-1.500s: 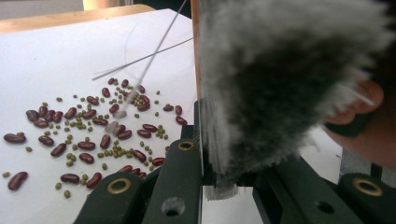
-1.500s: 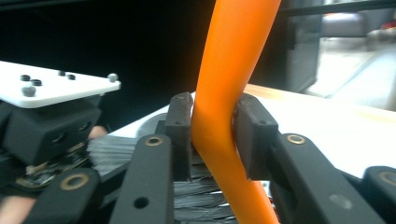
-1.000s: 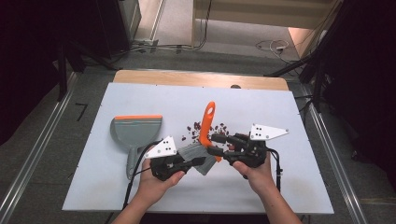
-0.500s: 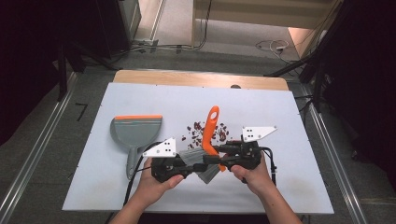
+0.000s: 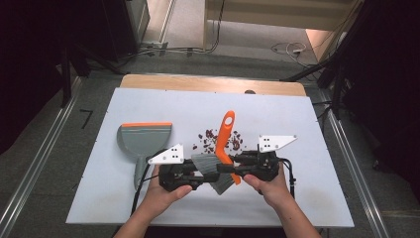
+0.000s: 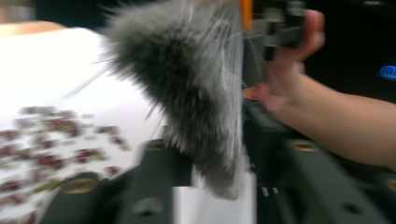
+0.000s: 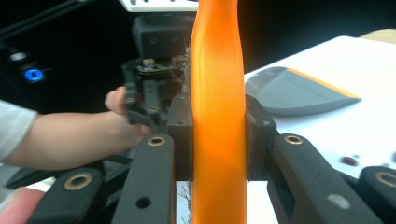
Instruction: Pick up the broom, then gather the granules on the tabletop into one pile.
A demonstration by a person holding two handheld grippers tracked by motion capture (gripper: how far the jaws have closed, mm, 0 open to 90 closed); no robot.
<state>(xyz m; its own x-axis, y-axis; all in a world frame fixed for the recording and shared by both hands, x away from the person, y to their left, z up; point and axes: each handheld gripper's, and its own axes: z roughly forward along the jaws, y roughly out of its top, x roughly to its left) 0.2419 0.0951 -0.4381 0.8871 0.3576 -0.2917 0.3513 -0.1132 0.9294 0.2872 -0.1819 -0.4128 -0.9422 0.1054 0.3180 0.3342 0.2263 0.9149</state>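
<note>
White counter (image 5: 124,208) before me, my right claw (image 7: 218,140) clamps the orange-handled grey-bristled brush (image 5: 224,144) as my left claw (image 6: 205,163), just opening, frees the bristles; I'd hold firm.
</note>
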